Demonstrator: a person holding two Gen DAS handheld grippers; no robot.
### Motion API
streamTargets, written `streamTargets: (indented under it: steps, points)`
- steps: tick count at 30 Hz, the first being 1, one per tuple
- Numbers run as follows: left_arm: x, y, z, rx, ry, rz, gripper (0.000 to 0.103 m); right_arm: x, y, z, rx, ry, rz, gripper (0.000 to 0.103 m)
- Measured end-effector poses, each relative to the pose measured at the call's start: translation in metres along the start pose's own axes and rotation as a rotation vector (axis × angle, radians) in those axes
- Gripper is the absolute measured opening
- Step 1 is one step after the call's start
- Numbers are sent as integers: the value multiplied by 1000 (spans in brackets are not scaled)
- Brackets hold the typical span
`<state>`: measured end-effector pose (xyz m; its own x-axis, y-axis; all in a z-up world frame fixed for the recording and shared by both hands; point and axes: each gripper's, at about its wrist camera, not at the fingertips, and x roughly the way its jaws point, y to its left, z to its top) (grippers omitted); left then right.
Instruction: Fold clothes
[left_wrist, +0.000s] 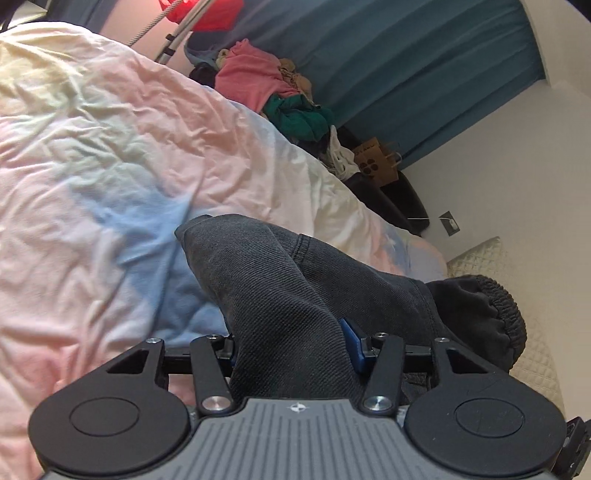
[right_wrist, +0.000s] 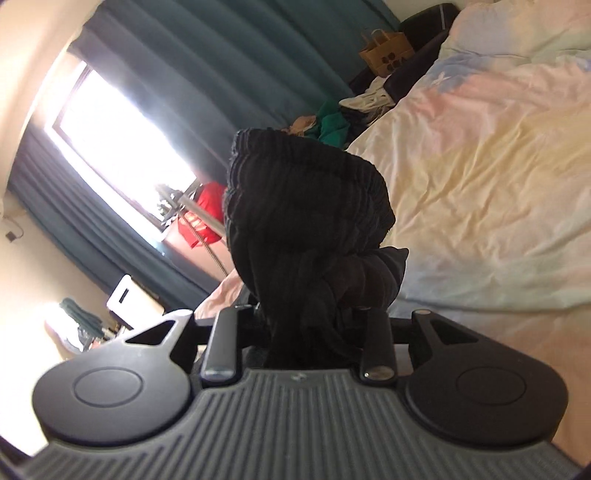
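Observation:
A dark grey garment (left_wrist: 258, 266) with a gathered elastic waistband (left_wrist: 498, 314) hangs lifted over the pastel duvet (left_wrist: 110, 147). In the left wrist view, my left gripper (left_wrist: 291, 332) is shut on a thick fold of it; a blue pad (left_wrist: 354, 343) shows at the fabric's right side. In the right wrist view, my right gripper (right_wrist: 310, 306) is shut on the bunched ribbed waistband (right_wrist: 306, 192), which stands up in front of the camera. The cloth hides the fingertips of both grippers.
The bed's duvet (right_wrist: 480, 147) fills one side of each view. A pile of loose clothes (left_wrist: 266, 85) and a brown paper bag (left_wrist: 376, 162) lie beyond the bed, before teal curtains (left_wrist: 406, 55). A bright window (right_wrist: 118, 147) and a red item (right_wrist: 207, 206) lie left.

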<state>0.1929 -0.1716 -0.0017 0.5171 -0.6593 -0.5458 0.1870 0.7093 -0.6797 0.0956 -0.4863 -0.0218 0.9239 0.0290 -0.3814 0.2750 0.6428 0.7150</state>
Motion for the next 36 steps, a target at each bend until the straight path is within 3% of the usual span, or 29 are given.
streamTargets:
  steps: [5, 8, 12, 16, 20, 25, 27, 30, 33, 36]
  points:
    - [137, -87, 37, 16, 54, -28, 51, 21, -54, 96, 47, -78, -98, 33]
    - [209, -118, 40, 46, 57, -65, 51, 35, -92, 133, 86, -125, -110, 33]
    - [284, -123, 32, 86, 88, -92, 51, 57, -145, 145, 164, -160, -137, 33]
    - [337, -99, 21, 92, 167, -44, 51, 80, -185, 129, 218, -128, -159, 33]
    - [349, -70, 7, 161, 208, -61, 52, 78, -211, 93, 252, -114, -140, 33]
    - [354, -26, -19, 129, 242, -119, 61, 75, -250, 44, 328, -43, -199, 37]
    - [349, -26, -22, 131, 231, -128, 63, 74, -266, 35, 390, -43, -170, 40]
    - [331, -38, -18, 150, 191, -34, 75, 68, -268, 39, 482, -15, -157, 48]
    - [305, -55, -7, 223, 176, 56, 80, 53, -248, 51, 468, 18, -265, 56]
    - [269, -76, 6, 299, 161, 105, 84, 31, -223, 62, 405, 40, -351, 57]
